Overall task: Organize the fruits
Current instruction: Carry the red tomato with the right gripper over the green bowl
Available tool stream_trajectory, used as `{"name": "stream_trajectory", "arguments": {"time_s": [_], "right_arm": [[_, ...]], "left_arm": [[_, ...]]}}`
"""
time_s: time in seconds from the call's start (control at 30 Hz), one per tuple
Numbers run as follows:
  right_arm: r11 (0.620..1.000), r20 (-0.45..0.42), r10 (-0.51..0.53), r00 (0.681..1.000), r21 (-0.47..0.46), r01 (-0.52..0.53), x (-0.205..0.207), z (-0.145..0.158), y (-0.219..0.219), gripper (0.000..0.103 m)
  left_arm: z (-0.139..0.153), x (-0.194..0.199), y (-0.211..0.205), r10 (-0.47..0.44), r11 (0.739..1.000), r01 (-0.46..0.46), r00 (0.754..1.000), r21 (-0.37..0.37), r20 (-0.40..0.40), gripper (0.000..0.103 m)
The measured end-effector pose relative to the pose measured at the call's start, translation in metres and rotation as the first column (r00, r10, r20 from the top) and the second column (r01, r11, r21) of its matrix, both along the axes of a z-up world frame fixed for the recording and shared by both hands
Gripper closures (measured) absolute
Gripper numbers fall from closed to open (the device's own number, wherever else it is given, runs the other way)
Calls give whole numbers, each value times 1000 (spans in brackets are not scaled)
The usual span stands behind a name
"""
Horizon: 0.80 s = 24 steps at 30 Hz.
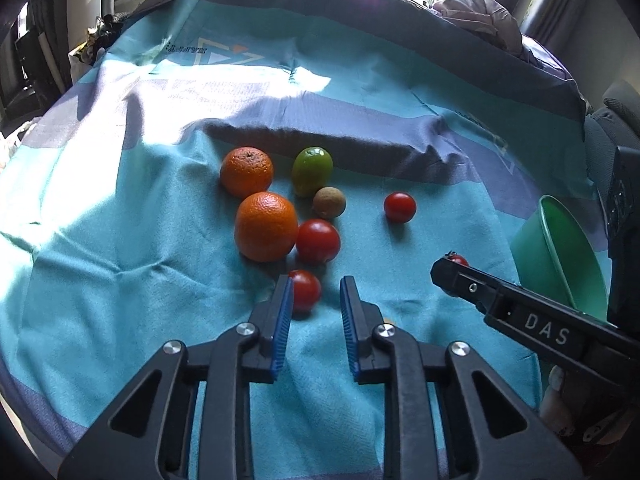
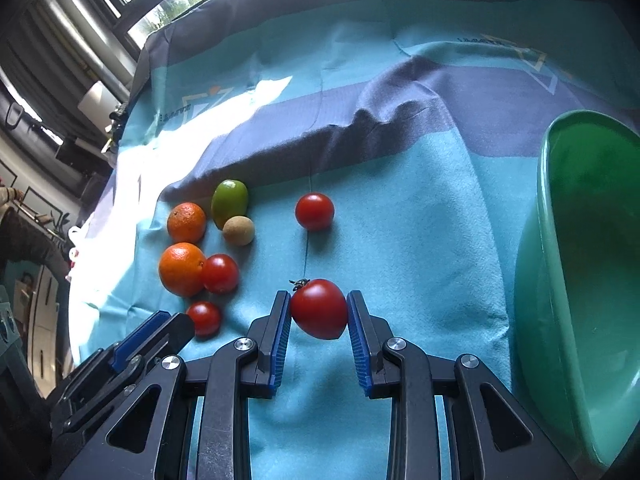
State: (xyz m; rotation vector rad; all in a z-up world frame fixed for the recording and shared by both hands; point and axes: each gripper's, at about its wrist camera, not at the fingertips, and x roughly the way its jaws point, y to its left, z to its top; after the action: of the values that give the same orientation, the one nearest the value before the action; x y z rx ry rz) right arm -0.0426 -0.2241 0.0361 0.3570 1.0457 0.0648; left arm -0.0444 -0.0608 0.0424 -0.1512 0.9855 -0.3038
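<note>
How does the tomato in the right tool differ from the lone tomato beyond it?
The held tomato is clamped in the right tool; the lone tomato lies free on the cloth. The held tomato tapers to a point; the lone tomato is round. The held tomato carries a dried stem; none shows on the lone tomato. Both are red and glossy.

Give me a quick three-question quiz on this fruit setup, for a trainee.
1. True or false: the right gripper is closed on a tomato.
2. How many oranges lie on the cloth? A one, B two, C three.
3. Which container stands to the right of the fruits?
Key: 1 true; 2 B; 3 the green bowl.
</note>
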Motion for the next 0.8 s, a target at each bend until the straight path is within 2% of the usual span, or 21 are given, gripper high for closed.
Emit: {"name": "stream_trajectory", "arguments": {"time_s": [0.07, 0.13, 0.2, 0.27, 0.37, 0.47, 0.6, 0.67, 0.8], "right_arm": [[1000, 5, 8, 1000, 28, -8, 1, 1, -2, 72], [1000, 7, 0, 1000, 10, 0, 0, 1, -2, 72], [1000, 2, -4, 1000, 3, 4, 0, 1, -3, 72], [999, 7, 12, 1000, 42, -12, -1, 2, -3, 72], [1000, 4, 11, 1000, 25, -11, -1, 1, -2, 72], [1000, 1, 5, 1000, 31, -5, -2, 1, -3, 72], [1000, -5, -3, 1000, 18, 3, 0, 0, -3, 72], [1000, -10, -3, 1000, 5, 3, 0, -1, -1, 72], [1000, -3, 16, 1000, -2, -16, 0, 0, 3, 72]], "left_arm": [[0, 4, 9, 22, 999, -22, 1000, -39, -14, 78], [-1, 7, 15, 46, 998, -47, 999, -40, -27, 78], [-4, 9, 17, 34, 997, -38, 998, -71, -57, 77], [-6, 12, 16, 16, 994, -24, 997, -105, -76, 76], [-10, 17, 11, 23, 998, -30, 995, -63, -99, 74], [-11, 19, 9, 7, 998, -14, 995, -66, -100, 72], [-20, 22, 4, 24, 999, -20, 993, 40, -120, 70], [-25, 24, 2, 8, 999, -3, 990, 38, -144, 70], [-28, 24, -2, 19, 996, -10, 995, 89, -101, 71]]}}
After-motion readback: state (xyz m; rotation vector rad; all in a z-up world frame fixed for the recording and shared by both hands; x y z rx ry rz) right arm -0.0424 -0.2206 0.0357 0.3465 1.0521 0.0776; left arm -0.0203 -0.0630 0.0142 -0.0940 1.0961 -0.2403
